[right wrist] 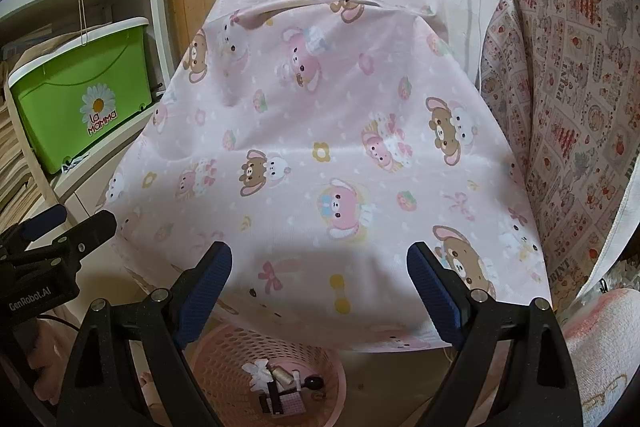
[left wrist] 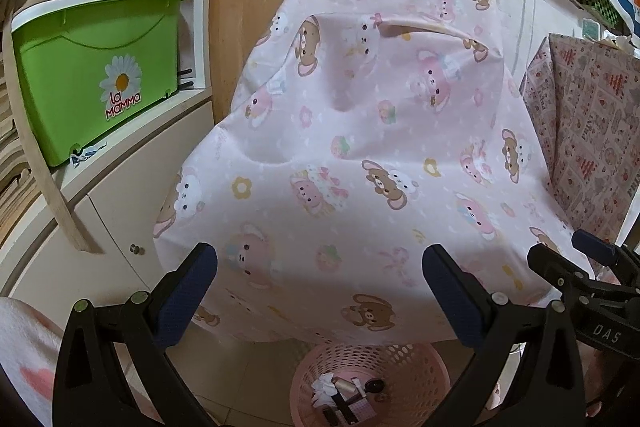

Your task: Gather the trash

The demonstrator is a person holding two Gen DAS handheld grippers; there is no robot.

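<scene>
A pink bear-print cloth (right wrist: 320, 131) is draping the table, with a green bin (left wrist: 96, 75) sitting on white shelving alongside. Both the left gripper (left wrist: 320, 291) and right gripper (right wrist: 320, 283) are hovering with jaws spread wide and empty, above the pink basket (right wrist: 224, 367) on the floor, which is holding the trash (right wrist: 280, 383).

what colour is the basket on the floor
Pink, with a perforated wall; the right wrist view shows it best.

Pink perforated basket (right wrist: 224, 367) on floor, small trash (right wrist: 276, 383) inside
</scene>
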